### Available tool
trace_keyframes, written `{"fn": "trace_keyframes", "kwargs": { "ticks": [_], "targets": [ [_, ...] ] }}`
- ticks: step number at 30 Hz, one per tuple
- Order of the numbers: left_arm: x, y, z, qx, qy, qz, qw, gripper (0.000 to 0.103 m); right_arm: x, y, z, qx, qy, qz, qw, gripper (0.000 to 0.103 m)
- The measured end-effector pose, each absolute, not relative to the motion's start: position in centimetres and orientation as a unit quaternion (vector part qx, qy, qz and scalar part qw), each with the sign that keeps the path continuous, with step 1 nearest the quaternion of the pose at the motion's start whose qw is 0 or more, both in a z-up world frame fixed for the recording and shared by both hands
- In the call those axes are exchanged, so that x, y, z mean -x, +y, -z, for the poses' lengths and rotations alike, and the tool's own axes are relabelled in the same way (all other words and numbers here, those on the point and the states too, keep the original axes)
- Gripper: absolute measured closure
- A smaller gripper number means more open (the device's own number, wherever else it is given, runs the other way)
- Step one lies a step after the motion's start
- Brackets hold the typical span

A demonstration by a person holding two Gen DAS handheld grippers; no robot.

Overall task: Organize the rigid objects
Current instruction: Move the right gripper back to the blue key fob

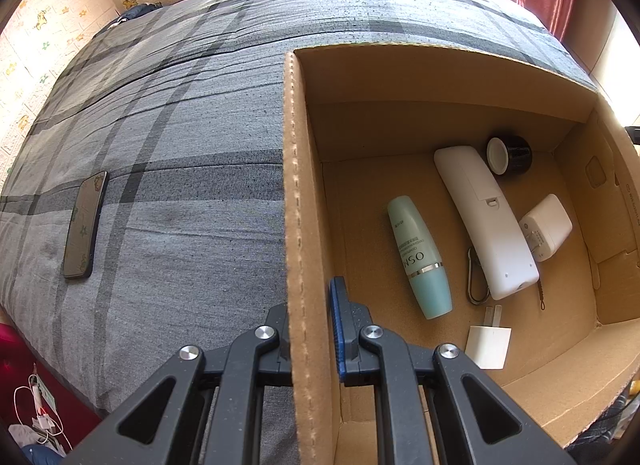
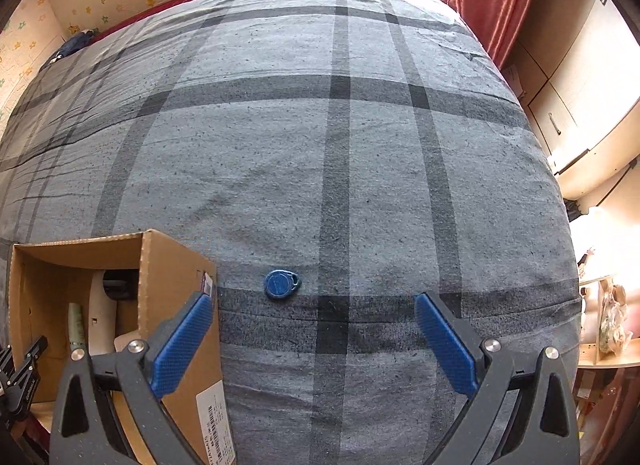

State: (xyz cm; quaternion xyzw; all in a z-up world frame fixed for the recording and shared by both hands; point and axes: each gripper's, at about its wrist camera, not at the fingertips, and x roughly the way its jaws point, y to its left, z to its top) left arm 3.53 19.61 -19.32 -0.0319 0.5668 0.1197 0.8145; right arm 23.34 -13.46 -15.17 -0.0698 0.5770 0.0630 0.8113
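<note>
The left gripper [image 1: 310,329] clamps the cardboard box [image 1: 298,193] by its left wall. The right gripper [image 2: 314,331] hangs wide open and empty over the plaid bedspread [image 2: 280,145], the blue key fob [image 2: 281,284] lying just beyond its fingertips, right of the box.

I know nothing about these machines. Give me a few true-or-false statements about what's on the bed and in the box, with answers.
1. The left tongs are clamped on the cardboard box wall. True.
2. The right tongs hold the blue key fob. False: they are open, and the fob lies on the bedspread ahead of them.
3. The phone lies inside the box. False: it lies on the bedspread outside.
4. A green bottle lies in the box beside a white remote. True.
</note>
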Motion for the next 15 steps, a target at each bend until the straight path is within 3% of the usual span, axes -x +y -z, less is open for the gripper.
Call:
{"fn": "trace_keyframes", "kwargs": {
  "ticks": [11,14,15],
  "targets": [
    [-3.5,19.6,19.3,0.032,0.567,-0.12,0.814,0.09,-25.1,-14.5,19.8,0.044,0.611,-0.06,0.788,0.002],
    [-3.6,19.6,19.3,0.032,0.567,-0.12,0.814,0.09,-25.3,-14.3,20.2,0.031,0.618,-0.075,0.782,0.01],
    [-3.6,19.6,19.3,0.032,0.567,-0.12,0.814,0.09,-25.4,-14.2,20.4,0.028,0.619,-0.077,0.781,0.02]
  ]
}}
